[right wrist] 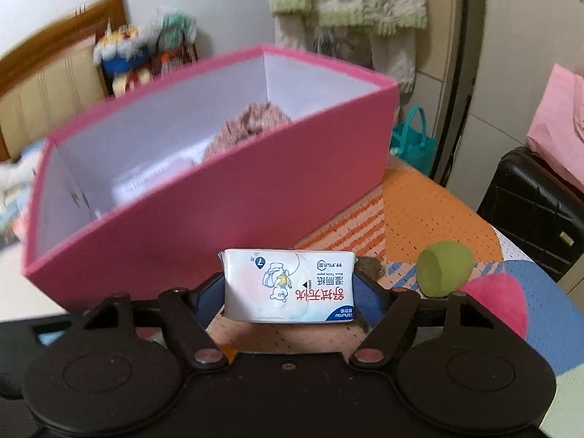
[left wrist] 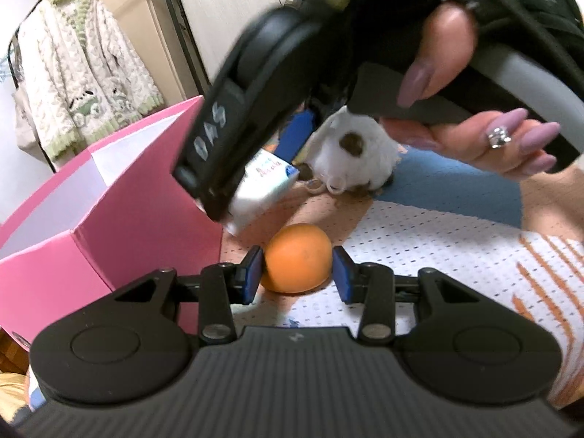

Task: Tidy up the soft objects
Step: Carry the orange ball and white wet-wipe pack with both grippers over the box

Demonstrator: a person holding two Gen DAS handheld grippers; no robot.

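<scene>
between the right gripper (right wrist: 288, 288) pads, white wipes pack (right wrist: 288, 286) gripped, left gripper (left wrist: 297, 273) clasping orange ball (left wrist: 297, 268)

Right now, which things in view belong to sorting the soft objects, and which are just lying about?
In the job:
- wet-wipe pack, clamped in the right gripper
- orange ball, between the left gripper pads
- pink box
- white plush toy

Lying about:
- knit cardigan on the rack
- teal bag
- black suitcase
</scene>
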